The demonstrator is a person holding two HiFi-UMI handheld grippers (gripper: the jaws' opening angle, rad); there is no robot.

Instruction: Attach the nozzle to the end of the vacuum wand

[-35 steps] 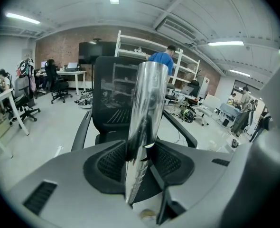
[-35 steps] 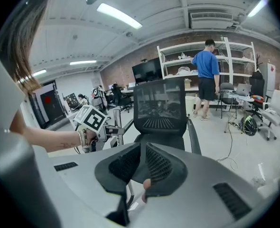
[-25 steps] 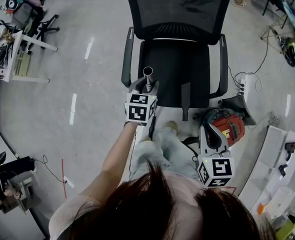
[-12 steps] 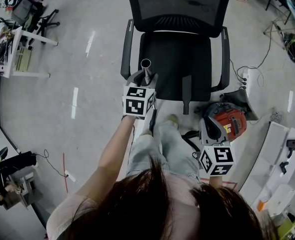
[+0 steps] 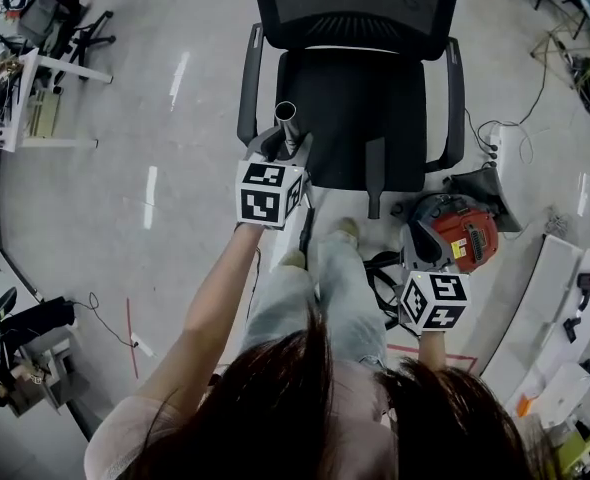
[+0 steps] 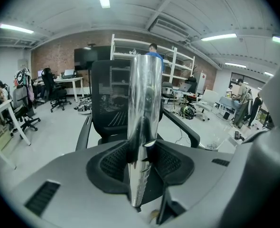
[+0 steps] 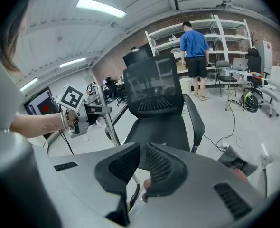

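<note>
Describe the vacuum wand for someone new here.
Start at the black mesh office chair in the middle of the head view. By the seat's left edge, the left gripper clamps a standing tube: the vacuum wand. It is the only shiny chrome pipe, open-topped, unlike the red vacuum body on the floor.

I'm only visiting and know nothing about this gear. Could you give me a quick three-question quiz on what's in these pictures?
1. True or false: the right gripper's jaws stand wide open.
2. What does the left gripper clamp? A) a shiny metal tube B) a cable C) a broom handle
3. What red machine sits on the floor beside the black chair?
Key: 1 false, they are shut on nothing; 2 A; 3 a vacuum cleaner.
</note>
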